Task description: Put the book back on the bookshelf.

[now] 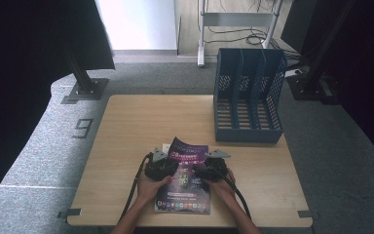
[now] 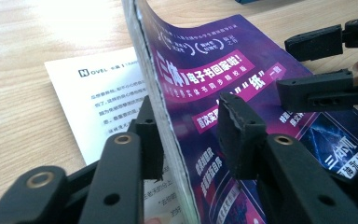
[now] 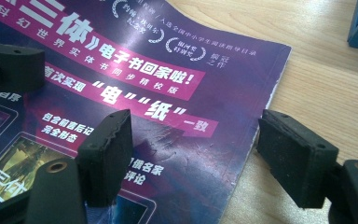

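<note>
You have the light wooden bench (image 1: 126, 146) in front of you, with the blue perforated plastic file rack (image 1: 248, 97) standing at its far right corner, three slots open toward you and well apart from your hands. The thing in hand is the purple glossy-covered magazine (image 1: 185, 187), lying near the bench's front edge between your forearms, its left edge lifted so that a white printed page (image 2: 102, 93) shows beneath. Your left hand-held gripper (image 2: 189, 135) straddles that raised edge: one jaw sits under it against the pages, the other stands off the cover, so the jaws are apart and not yet pinching. Your right hand-held gripper (image 3: 193, 154) hovers over the magazine's right edge with its jaws spread wide, one above the cover and one out over bare wood, holding nothing. This reads as the grasping step. Next, close the left jaws firmly on the lifted edge, then take hold of the right edge before lifting, probably toward the rack.
</note>
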A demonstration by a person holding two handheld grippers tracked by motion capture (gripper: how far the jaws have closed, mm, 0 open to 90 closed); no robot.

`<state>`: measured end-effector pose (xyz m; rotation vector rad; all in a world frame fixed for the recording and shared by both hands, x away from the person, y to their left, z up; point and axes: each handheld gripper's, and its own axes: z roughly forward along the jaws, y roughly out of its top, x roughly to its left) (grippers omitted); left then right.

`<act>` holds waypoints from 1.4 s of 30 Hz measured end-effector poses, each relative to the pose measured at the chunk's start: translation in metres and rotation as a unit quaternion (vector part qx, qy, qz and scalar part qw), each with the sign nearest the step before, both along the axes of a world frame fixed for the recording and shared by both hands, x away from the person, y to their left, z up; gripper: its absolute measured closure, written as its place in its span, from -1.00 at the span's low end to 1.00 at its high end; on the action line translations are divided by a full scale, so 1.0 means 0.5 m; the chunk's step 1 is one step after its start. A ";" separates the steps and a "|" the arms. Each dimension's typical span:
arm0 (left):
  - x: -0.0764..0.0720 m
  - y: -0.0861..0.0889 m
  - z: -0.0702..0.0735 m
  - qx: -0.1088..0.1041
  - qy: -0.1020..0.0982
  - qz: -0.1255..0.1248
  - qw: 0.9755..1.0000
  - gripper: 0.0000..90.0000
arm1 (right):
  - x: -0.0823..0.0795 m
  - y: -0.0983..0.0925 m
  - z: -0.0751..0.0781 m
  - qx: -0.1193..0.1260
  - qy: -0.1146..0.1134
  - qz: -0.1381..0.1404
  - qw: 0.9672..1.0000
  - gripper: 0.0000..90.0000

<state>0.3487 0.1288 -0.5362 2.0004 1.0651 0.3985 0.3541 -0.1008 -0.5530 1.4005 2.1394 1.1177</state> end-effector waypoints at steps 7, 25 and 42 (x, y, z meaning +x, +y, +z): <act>0.000 0.001 0.000 -0.002 0.006 -0.010 1.000 0.62 | 0.000 0.000 0.000 0.000 0.000 0.000 1.000 -0.42; -0.009 0.005 0.019 -0.037 -0.013 -0.031 0.999 0.91 | 0.001 -0.001 0.000 0.002 0.002 0.003 1.000 -0.44; -0.029 0.001 0.051 -0.056 -0.046 -0.049 0.996 0.93 | -0.002 -0.016 0.007 0.022 -0.016 0.015 1.000 -0.49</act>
